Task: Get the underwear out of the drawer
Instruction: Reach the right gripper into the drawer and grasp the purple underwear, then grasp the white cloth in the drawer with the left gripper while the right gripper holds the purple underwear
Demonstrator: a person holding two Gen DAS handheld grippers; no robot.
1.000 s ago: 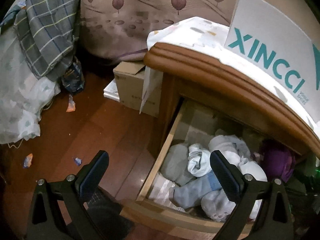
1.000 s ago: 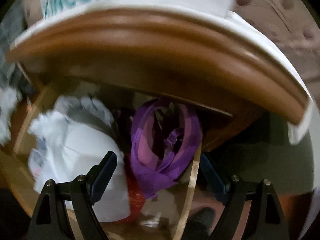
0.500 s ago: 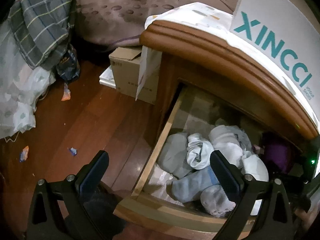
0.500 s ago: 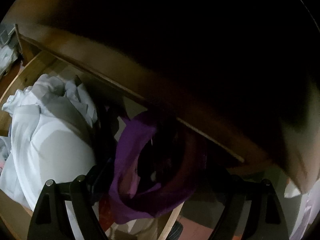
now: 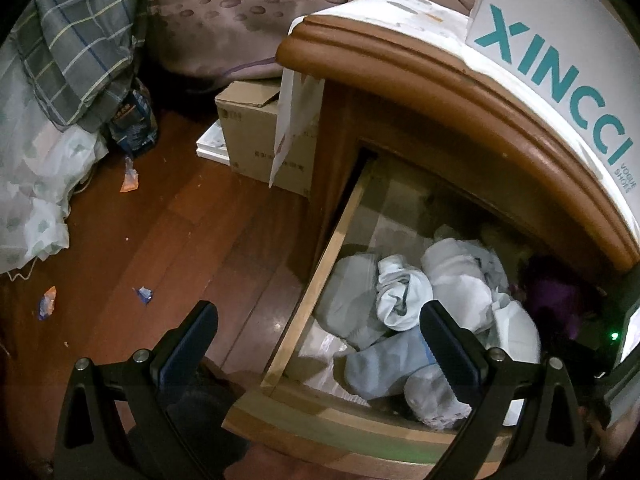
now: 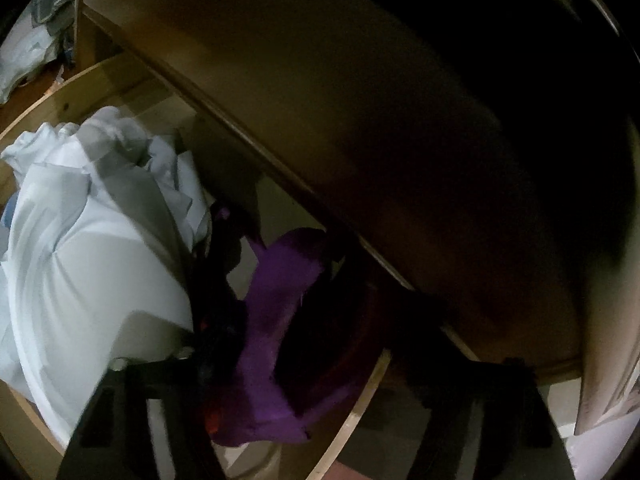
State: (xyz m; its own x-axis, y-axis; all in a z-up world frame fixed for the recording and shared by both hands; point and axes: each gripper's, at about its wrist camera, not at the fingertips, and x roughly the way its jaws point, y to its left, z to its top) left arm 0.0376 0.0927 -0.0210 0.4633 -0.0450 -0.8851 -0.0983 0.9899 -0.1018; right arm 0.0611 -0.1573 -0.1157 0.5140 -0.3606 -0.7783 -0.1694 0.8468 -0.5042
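The wooden drawer point(image 5: 332, 264) stands pulled out of the nightstand point(image 5: 440, 80). Purple underwear point(image 6: 280, 300) lies at its right end, half under the nightstand top, and shows dimly in the left wrist view point(image 5: 556, 300). My right gripper point(image 6: 280, 312) reaches into that dark corner. Its jaws are closing, with the purple cloth between the two fingers; the pads are too dark to show a firm grip. My left gripper point(image 5: 318, 320) hangs open and holds nothing above the drawer's front left corner.
White garments point(image 6: 80, 260) and rolled socks point(image 5: 384, 364) fill the drawer's left and middle. A shoebox point(image 5: 560, 60) sits on the nightstand. A cardboard box point(image 5: 256, 128), bedding point(image 5: 40, 184) and scraps lie on the wooden floor point(image 5: 160, 240).
My right gripper has pushed down and deeper under the nightstand top, rolled, and its fingers have drawn in around the purple underwear. The left gripper has barely shifted.
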